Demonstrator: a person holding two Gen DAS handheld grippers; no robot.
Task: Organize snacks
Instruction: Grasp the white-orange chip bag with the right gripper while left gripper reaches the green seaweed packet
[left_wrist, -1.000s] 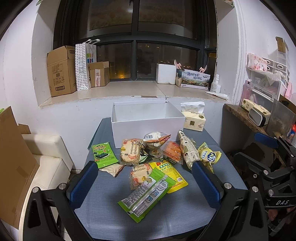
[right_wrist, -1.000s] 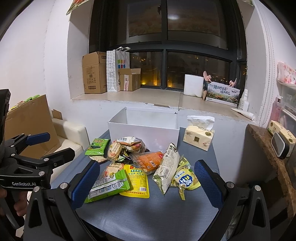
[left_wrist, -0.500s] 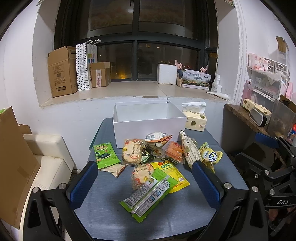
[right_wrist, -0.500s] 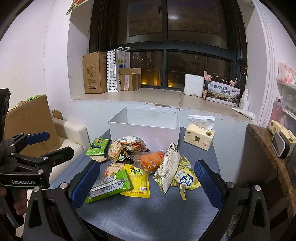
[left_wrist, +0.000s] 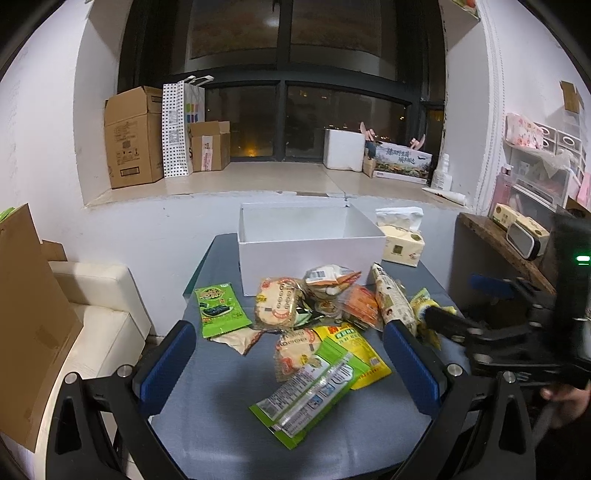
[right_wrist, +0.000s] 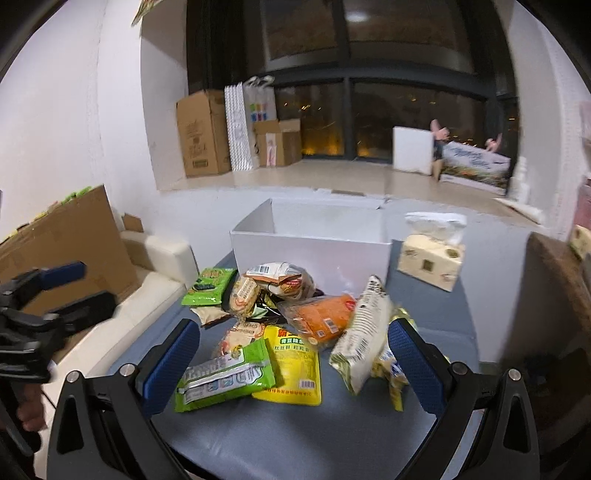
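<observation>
A: Looking down at what, exactly?

B: Grey-blue table (left_wrist: 207, 424) w/ a heap of snack packs on it. Both claws are mine. Left gripper (left_wrist: 291, 365) is spread wide, nothing btwn the blue pads (left_wrist: 164, 363), hovering over the near edge. Right gripper (right_wrist: 293, 367) is spread wide too, also holding nothing.

A: Where are the snacks?

B: All on the tabletop, in front of the white box (left_wrist: 310, 254), which sits open-topped at the far side, none visible inside it. Nearest me: long green pack (left_wrist: 306, 395) lying partly over a yellow pack (left_wrist: 356, 349). Small green seaweed pack (left_wrist: 218, 306) lies off to the left, apart from the heap. Round rice-cracker pack (left_wrist: 277, 302) in the middle, orange pack (right_wrist: 325, 314) beside it, and a tall pale bag (right_wrist: 364, 336) leaning on the right side of the pile.

A: And the room?

B: Tissue box (left_wrist: 402, 243) just right of the white box, on the same table. Behind is a white wall w/ a deep windowsill (left_wrist: 258, 177); dark window above, night outside. On the sill: cardboard boxes (left_wrist: 131, 136) & a dotted paper bag (left_wrist: 179, 129) at left, white foam block (left_wrist: 343, 149) at right. Cream sofa (left_wrist: 99, 314) left of the table, w/ a flat cardboard sheet (left_wrist: 29, 302) leaning by it. Wooden shelf (left_wrist: 495, 236) at right. Right view is blurry at the edges.
</observation>
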